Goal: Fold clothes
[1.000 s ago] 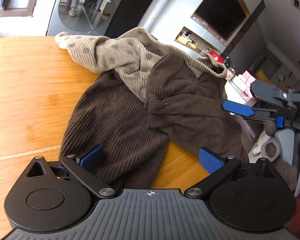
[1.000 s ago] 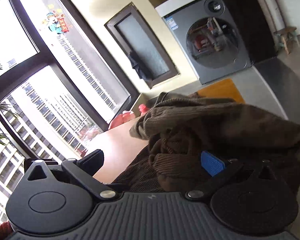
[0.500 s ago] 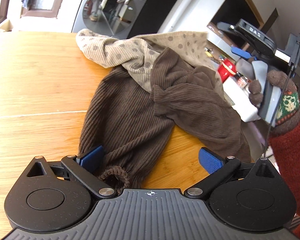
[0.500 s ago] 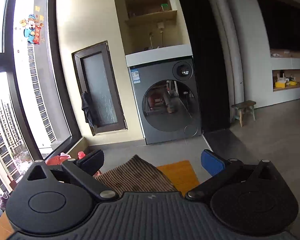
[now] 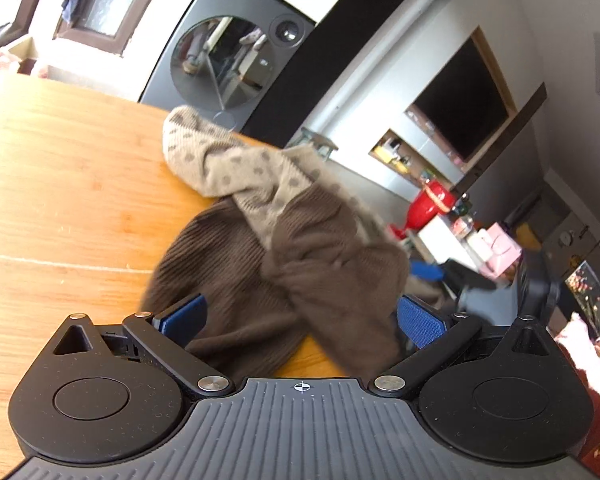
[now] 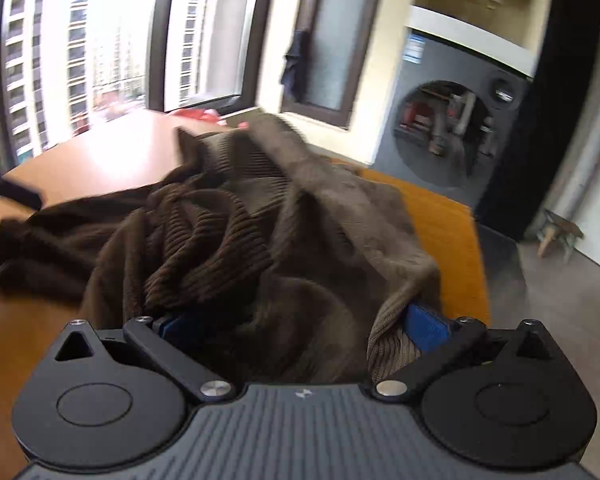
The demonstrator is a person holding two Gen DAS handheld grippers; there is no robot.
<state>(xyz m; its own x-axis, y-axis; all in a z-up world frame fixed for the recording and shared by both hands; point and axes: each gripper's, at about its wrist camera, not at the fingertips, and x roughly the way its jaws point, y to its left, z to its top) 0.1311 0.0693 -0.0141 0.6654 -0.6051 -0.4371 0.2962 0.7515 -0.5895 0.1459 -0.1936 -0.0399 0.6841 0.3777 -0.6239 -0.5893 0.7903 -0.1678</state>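
A crumpled brown ribbed garment (image 5: 300, 272) lies on the wooden table (image 5: 60, 200), with a beige dotted piece (image 5: 236, 168) on its far side. My left gripper (image 5: 300, 316) is open, its blue pads either side of the brown cloth's near end. My right gripper (image 6: 300, 324) is open too, pushed low into the brown garment (image 6: 240, 240), with folds of cloth lying between the pads. The right gripper's blue pad also shows in the left wrist view (image 5: 428, 270) at the garment's right edge.
The table's far edge runs behind the garment, with a washing machine (image 5: 228, 64) beyond it. A red pot (image 5: 428, 204) and pink items (image 5: 496, 248) stand off the table to the right. A wooden stool (image 6: 560, 232) stands on the floor.
My right gripper, which pointed up at the room half a second ago, has come down into the brown cloth. My left gripper shifted right over the garment's near end. The cloth has bunched up.
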